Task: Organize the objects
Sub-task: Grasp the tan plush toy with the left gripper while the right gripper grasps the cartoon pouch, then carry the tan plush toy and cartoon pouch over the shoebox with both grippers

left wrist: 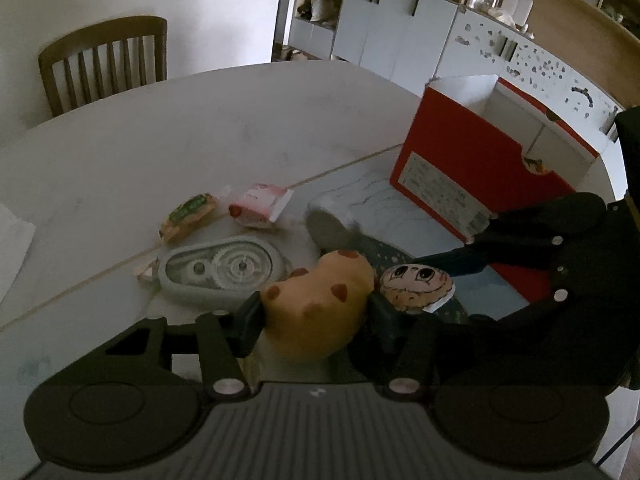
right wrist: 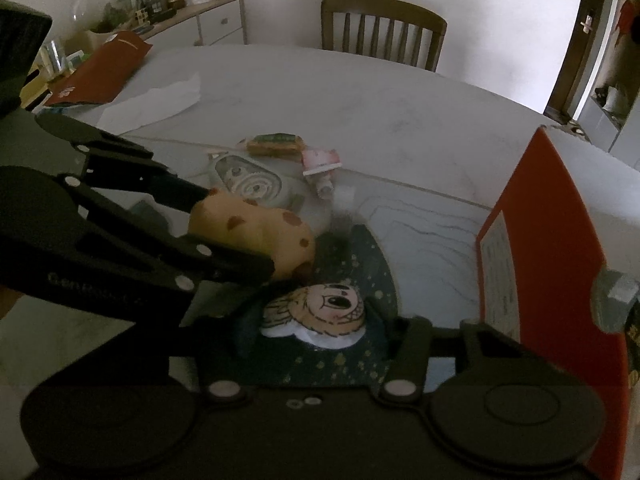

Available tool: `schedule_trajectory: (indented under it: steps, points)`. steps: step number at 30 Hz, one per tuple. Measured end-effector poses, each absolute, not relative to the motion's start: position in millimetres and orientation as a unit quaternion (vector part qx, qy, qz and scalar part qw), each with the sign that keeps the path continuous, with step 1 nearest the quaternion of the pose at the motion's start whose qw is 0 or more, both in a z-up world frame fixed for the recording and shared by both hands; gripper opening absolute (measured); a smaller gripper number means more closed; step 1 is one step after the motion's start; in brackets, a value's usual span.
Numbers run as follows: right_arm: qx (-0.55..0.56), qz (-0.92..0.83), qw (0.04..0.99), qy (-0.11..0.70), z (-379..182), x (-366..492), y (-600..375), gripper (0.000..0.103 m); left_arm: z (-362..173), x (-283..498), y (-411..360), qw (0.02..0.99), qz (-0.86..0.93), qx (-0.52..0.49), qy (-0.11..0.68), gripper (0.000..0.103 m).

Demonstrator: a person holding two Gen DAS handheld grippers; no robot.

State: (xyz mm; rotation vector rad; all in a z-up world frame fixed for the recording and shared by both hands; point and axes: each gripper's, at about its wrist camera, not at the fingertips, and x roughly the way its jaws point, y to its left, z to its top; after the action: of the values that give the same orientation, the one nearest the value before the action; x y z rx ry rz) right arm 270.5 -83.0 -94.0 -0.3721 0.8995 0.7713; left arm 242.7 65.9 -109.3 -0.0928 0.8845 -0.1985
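Tan cookie-shaped plush [left wrist: 316,312] w/ brown chip spots sits clamped between the left gripper [left wrist: 312,316] jaws, one finger on each flank; its long axis runs roughly along the fingers, tilted up-right in the left wrist view, bitten notch end facing left toward the correction-tape dispenser [left wrist: 218,272]. Can't tell if plush is lifted or touching the table. Right next to it, a doll [right wrist: 320,312] w/ printed cartoon face and dark star-dotted body lies w/ head toward the right gripper [right wrist: 316,328]; the jaws close on the doll at about neck/shoulder level, body running away from the cam toward table centre. Cookie plush and doll head nearly touching; left gripper crosses in from the left in the right wrist view. Surface: pale oval table [left wrist: 160,152] w/ a thin seam line across it. Beyond the dispenser, near the seam: a green-labelled snack pack [left wrist: 188,216] and a pink-white packet [left wrist: 260,204], just beside each other. Red open box [left wrist: 480,168] stands upright on the right side, near the doll, white inside. Room: wooden slat-back chair [right wrist: 384,32] at far edge, white cabinets [left wrist: 400,32] w/ cluttered shelves behind, white paper sheet [right wrist: 156,100] and a red flat bag [right wrist: 104,68] at far left of table, doorway at right.
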Motion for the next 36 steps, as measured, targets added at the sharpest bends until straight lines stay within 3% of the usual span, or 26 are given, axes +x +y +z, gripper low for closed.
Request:
schedule_trajectory:
  steps: [11, 20, 28, 36]
  points:
    - [-0.148, 0.346, 0.821, 0.429, -77.1, 245.4, -110.0, 0.052, -109.2, 206.4, 68.4, 0.893, -0.083, -0.080, 0.435, 0.052]
    - [-0.108, 0.342, 0.858, 0.368, -5.6, 232.8, -152.4, 0.052, -65.8, 185.1, 60.7, 0.908, -0.108, -0.099, 0.392, 0.052]
    - [-0.097, 0.246, 0.902, 0.340, 19.1, 273.9, -230.9, 0.052, -18.0, 226.1, -3.5, 0.917, -0.177, -0.079, 0.348, 0.052]
    - [-0.101, 0.199, 0.916, 0.334, 18.6, 309.1, -302.9, 0.052, -5.8, 269.2, -96.9, 0.913, -0.222, -0.032, 0.341, 0.052]
